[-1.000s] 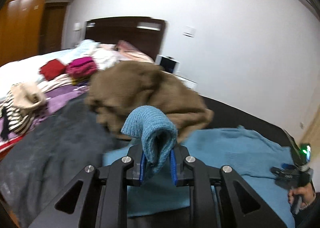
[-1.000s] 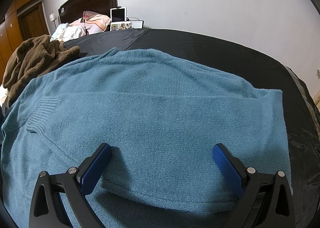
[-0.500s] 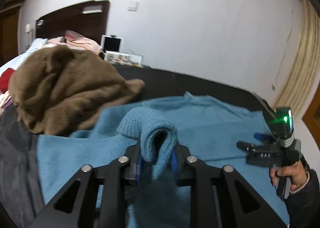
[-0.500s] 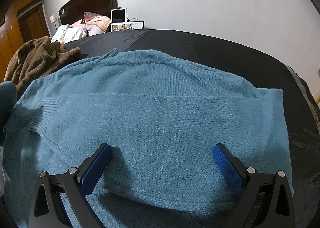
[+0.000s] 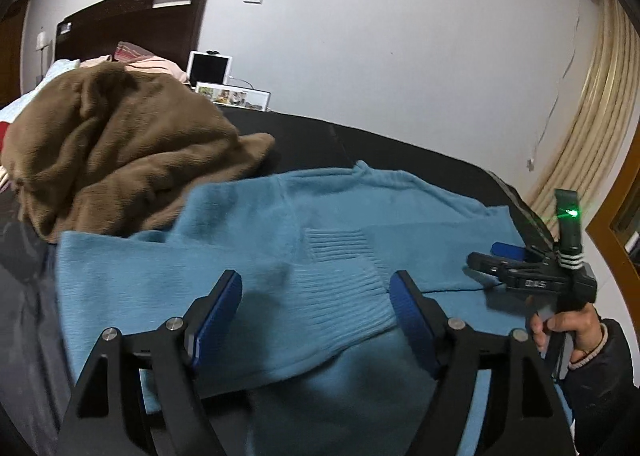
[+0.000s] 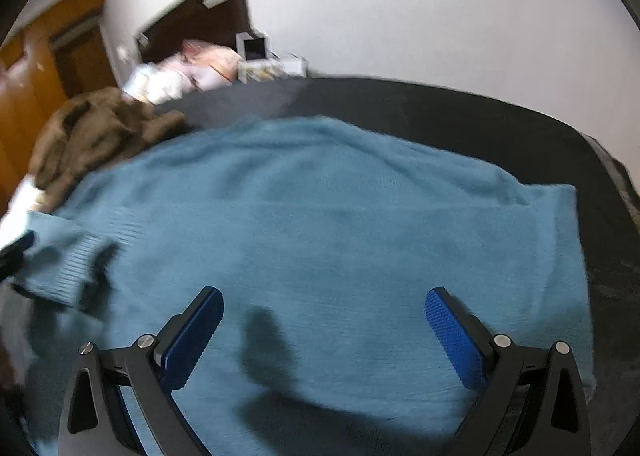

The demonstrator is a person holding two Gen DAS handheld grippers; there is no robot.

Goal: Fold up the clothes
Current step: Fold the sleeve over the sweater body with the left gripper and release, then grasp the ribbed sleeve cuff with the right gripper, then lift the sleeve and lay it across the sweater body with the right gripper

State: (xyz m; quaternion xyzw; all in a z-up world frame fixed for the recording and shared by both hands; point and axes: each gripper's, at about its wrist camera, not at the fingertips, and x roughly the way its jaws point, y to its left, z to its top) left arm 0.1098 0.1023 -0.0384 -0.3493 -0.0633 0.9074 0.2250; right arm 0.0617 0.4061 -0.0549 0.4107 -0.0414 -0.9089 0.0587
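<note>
Nearest, the left gripper (image 5: 316,300) has just been opening its jaws, which now stand wide and free of the ribbed sleeve cuff (image 5: 340,296) lying loose between them; the right gripper (image 6: 324,320), jaws likewise spread and empty, hovers over the body of the blue sweater (image 6: 340,224). Likely risk: the cuff sits only loosely on the body, so a finger dragging across it on withdrawal could pull the sleeve back out of its fold. Soft, fuzzy knit, ribbed at the cuff, the sweater lies spread nearly flat on the dark bed cover (image 6: 460,116), with one sleeve folded inward. Beyond it, a crumpled brown garment (image 5: 120,152) crowds its far left edge and could snag later folds
</note>
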